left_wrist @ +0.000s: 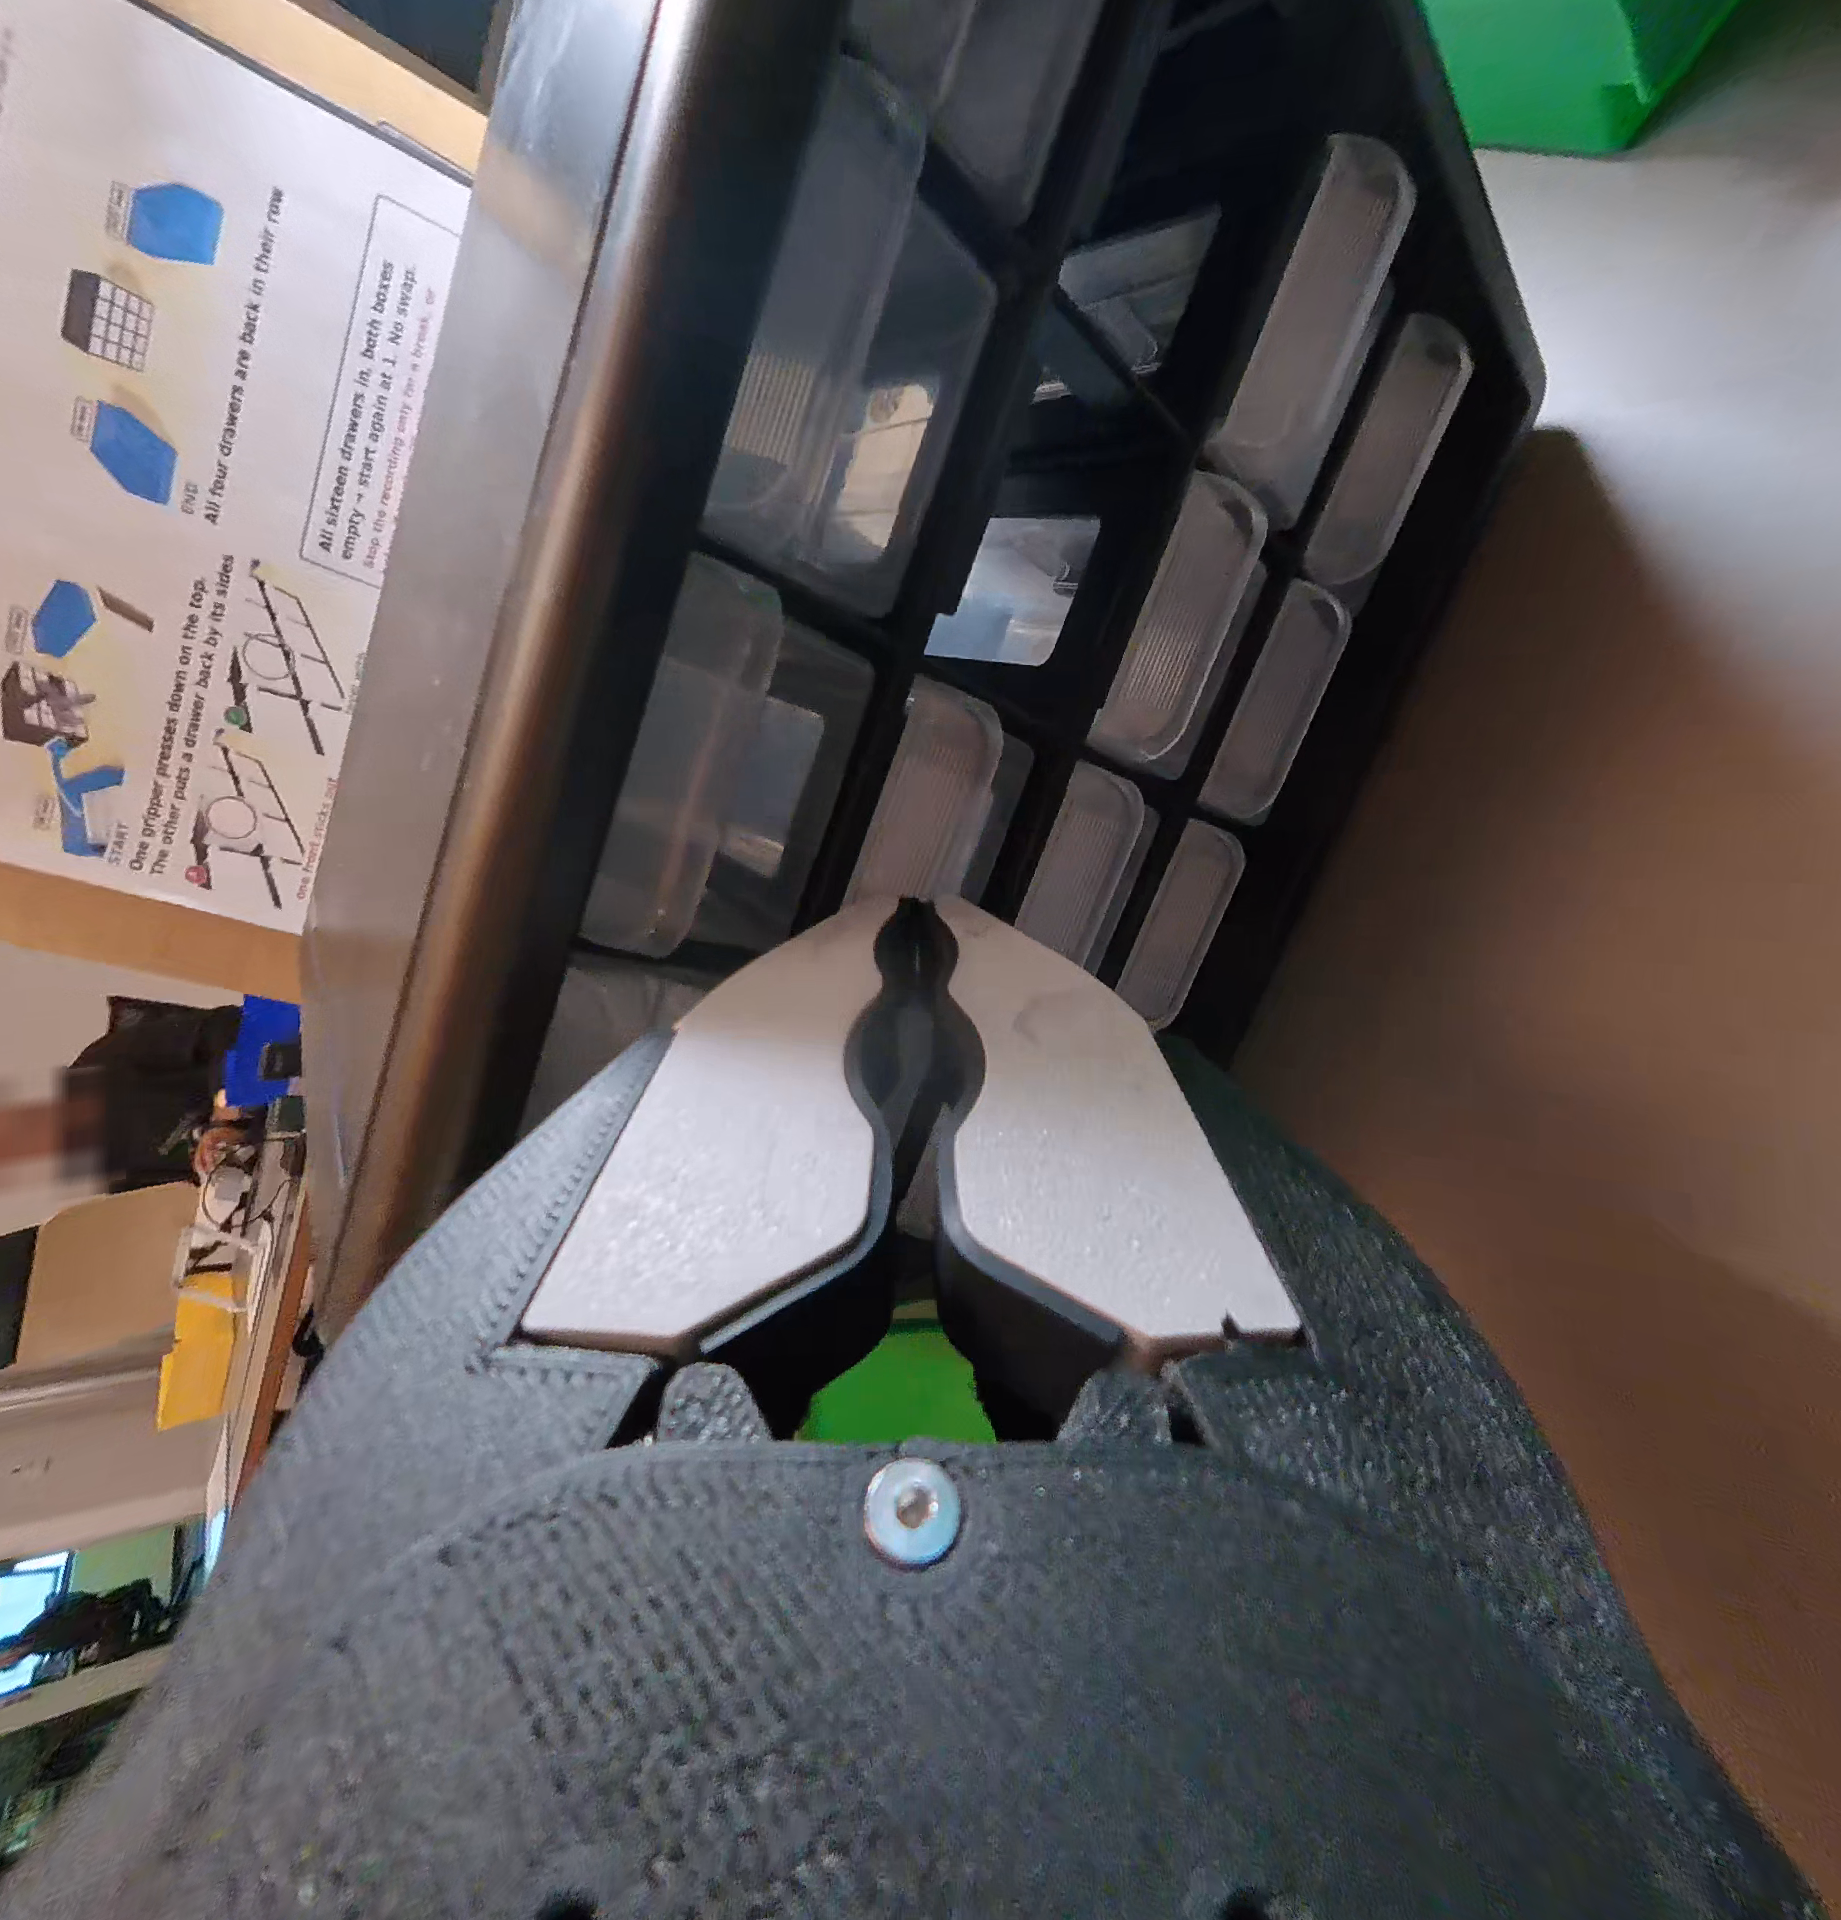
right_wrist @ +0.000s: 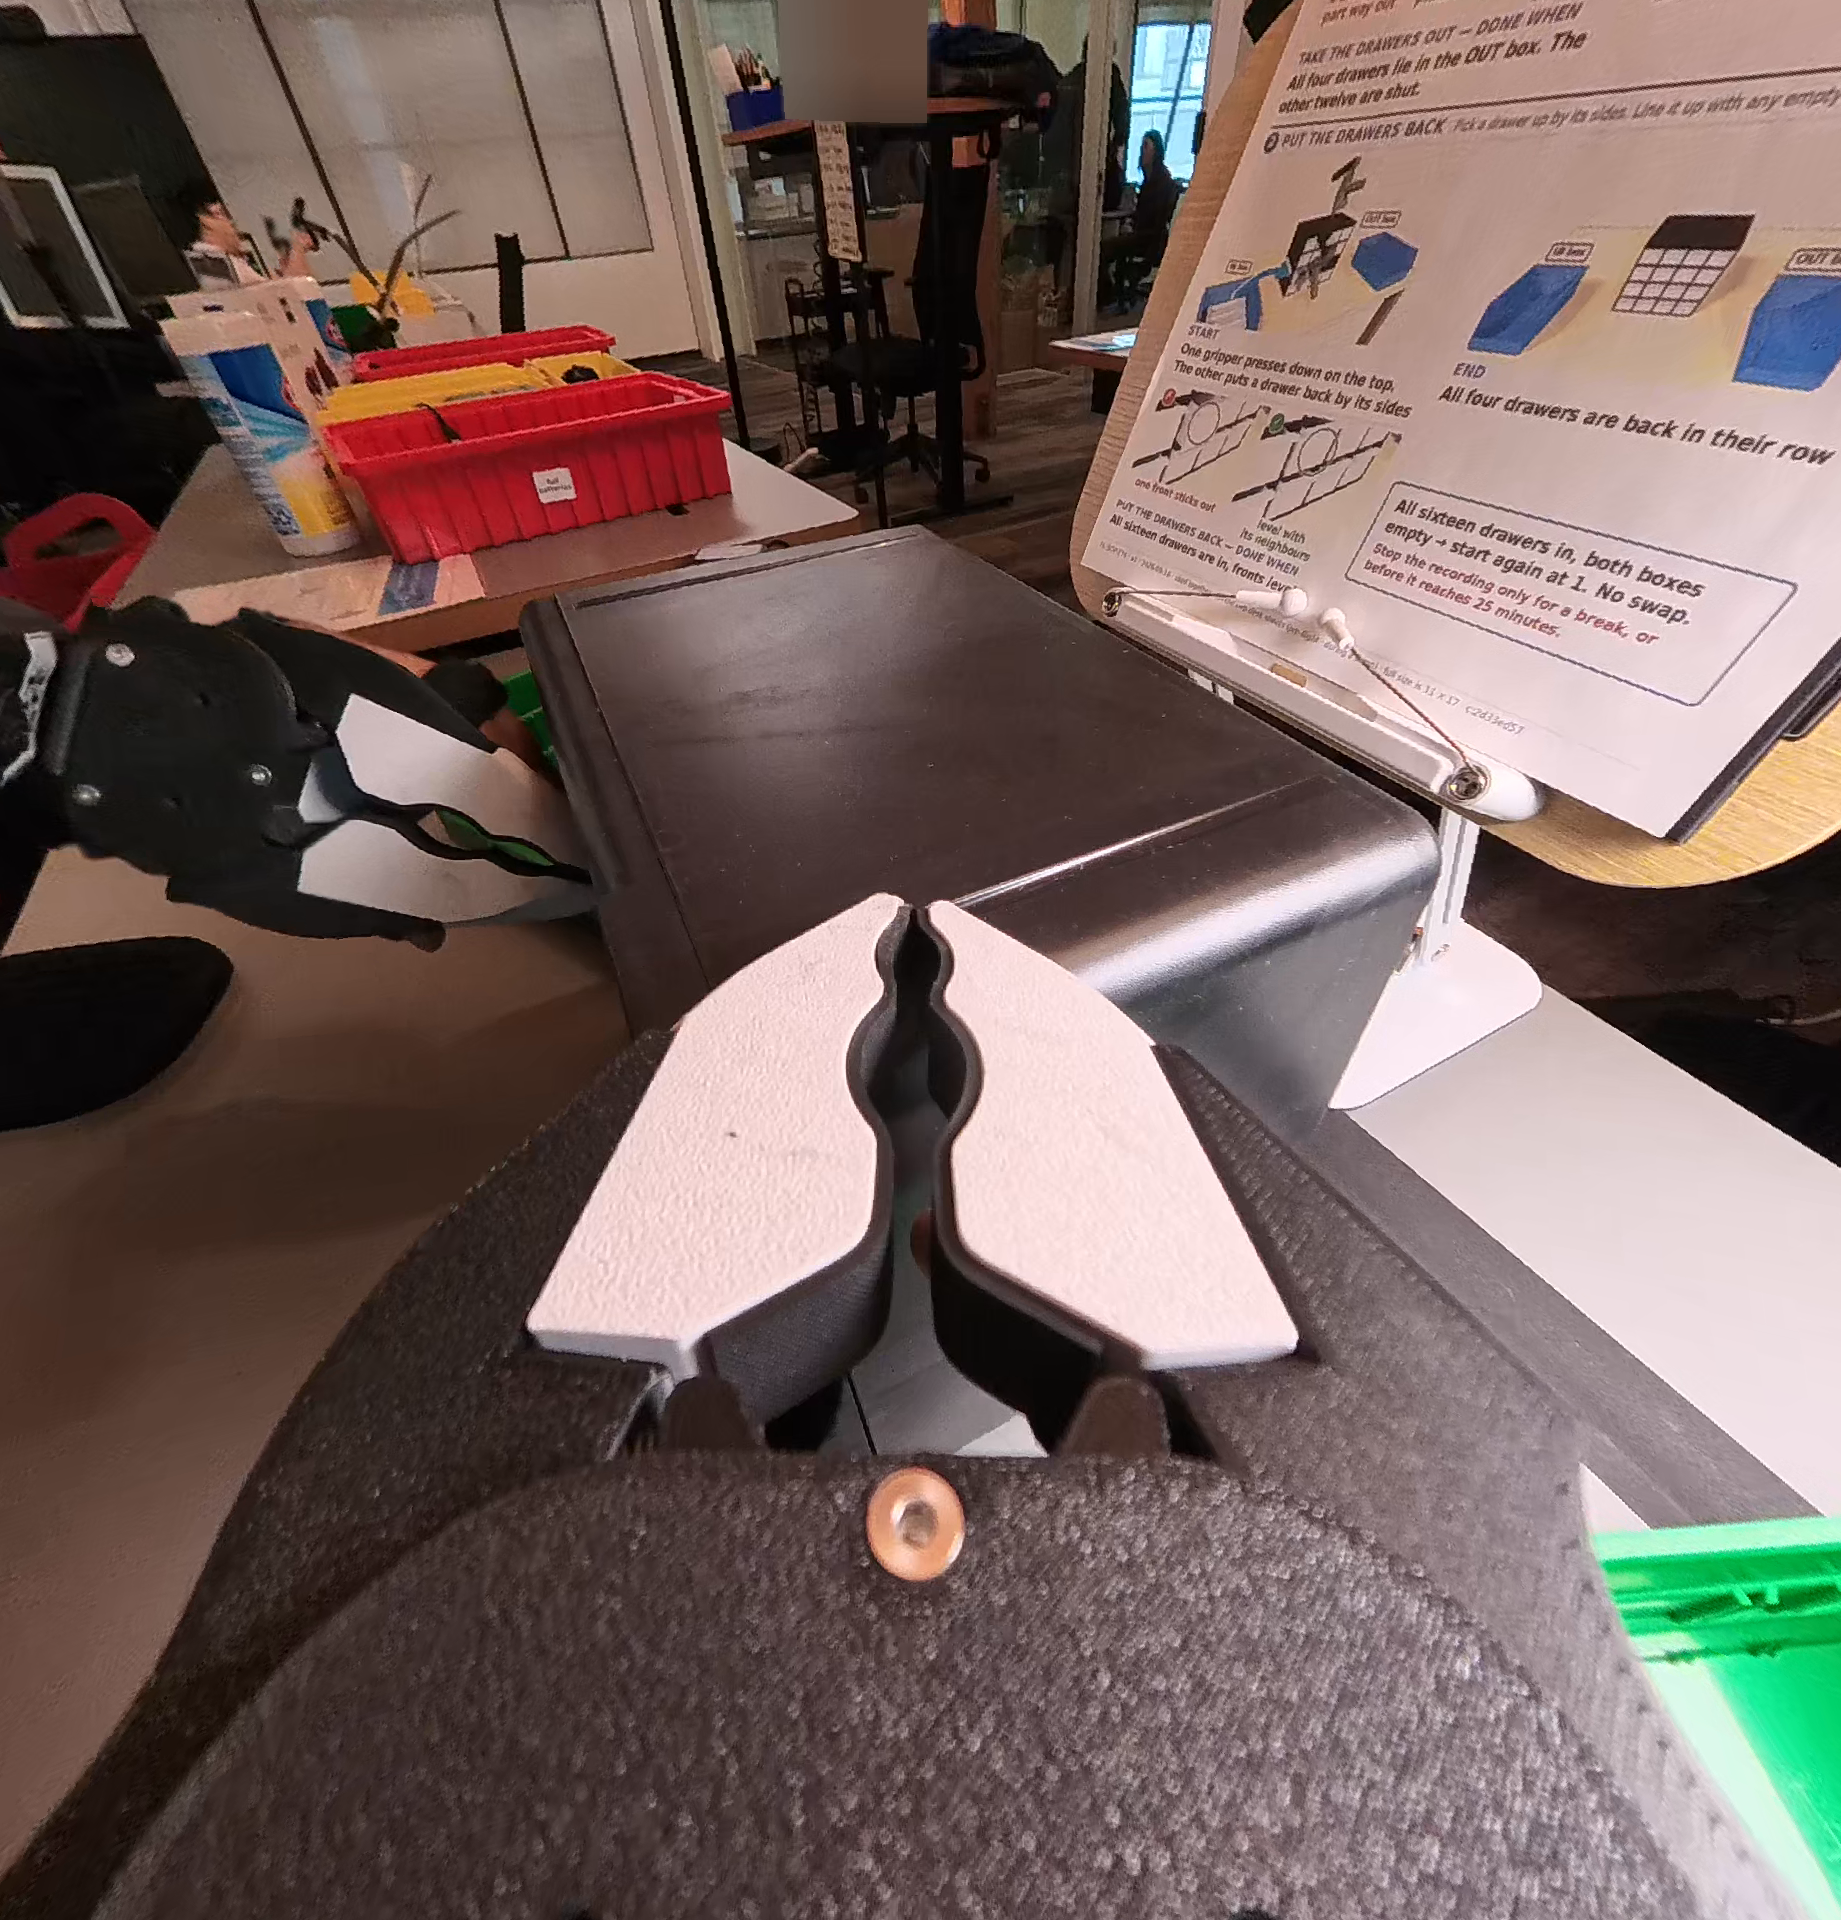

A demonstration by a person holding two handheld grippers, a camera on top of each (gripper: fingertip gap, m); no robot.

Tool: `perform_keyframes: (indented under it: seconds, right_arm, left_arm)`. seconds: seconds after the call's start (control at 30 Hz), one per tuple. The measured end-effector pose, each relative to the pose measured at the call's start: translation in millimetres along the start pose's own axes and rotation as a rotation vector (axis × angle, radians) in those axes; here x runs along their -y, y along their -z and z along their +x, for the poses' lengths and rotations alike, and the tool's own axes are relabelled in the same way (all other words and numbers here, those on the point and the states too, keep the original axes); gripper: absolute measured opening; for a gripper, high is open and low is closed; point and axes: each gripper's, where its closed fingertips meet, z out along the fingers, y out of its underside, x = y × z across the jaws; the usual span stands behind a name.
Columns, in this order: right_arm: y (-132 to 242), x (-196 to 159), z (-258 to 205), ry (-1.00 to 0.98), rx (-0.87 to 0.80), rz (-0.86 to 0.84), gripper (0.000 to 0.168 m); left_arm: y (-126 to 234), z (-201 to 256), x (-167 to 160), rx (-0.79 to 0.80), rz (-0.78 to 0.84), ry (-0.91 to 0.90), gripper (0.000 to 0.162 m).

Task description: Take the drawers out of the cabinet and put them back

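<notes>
Facing left tool (left_wrist: 911,909): cabinet (left_wrist: 999,520) (drawer fronts)

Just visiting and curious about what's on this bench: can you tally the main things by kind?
Handheld tools: 2 (left tool, right tool)
Drawer cabinet: 1
Green boxes: 2 (one to the right, one to the left of the cabinet)
Instruction sheet on a stand: 1
Total: 6

Red bins (right_wrist: 542,457) and a wipes canister (right_wrist: 261,436) sit beyond an instruction sheet (right_wrist: 1518,343).
</notes>
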Motion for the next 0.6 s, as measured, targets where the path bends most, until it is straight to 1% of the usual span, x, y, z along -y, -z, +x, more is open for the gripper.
perform_keyframes:
  seconds: [0.13, 0.23, 0.3, 0.37, 0.4, 0.47, 0.53, 0.6]
  right_arm:
    - [-0.1, 0.0, -0.2, -0.003, 0.004, 0.002, 0.0]
    - [0.0, 0.0, -0.2, 0.001, 0.001, 0.0, 0.0]
    - [0.1, 0.1, -0.2, 0.0, 0.002, 0.001, 0.0]
    - [-0.1, 0.1, -0.1, -0.005, 0.006, 0.004, 0.0]
    - [-0.1, 0.2, -0.1, -0.009, 0.009, 0.006, 0.0]
    - [-0.1, 0.2, -0.1, -0.017, 0.013, 0.011, 0.0]
    - [-0.1, 0.3, -0.1, -0.021, 0.014, 0.014, 0.0]
    - [0.0, 0.3, 0.0, -0.024, 0.013, 0.015, 0.0]
  left_arm:
    - [2.5, 0.5, -3.1, 0.014, 0.011, 0.021, 0.0]
    - [16.5, -2.0, -3.3, -0.035, 0.065, 0.084, 0.001]
    - [32.5, -13.7, -5.6, -0.068, 0.101, 0.143, 0.002]
    - [49.3, -41.5, -15.0, -0.039, 0.12, 0.206, 0.003]
    - [57.2, -58.5, -22.3, -0.015, 0.123, 0.24, 0.0]
    - [68.9, -91.0, -43.0, 0.02, 0.102, 0.308, 0.006]
    - [69.1, -112.9, -78.5, 0.017, -0.003, 0.345, 0.012]
    - [60.7, -126.2, -122.7, 0.013, -0.129, 0.355, 0.019]
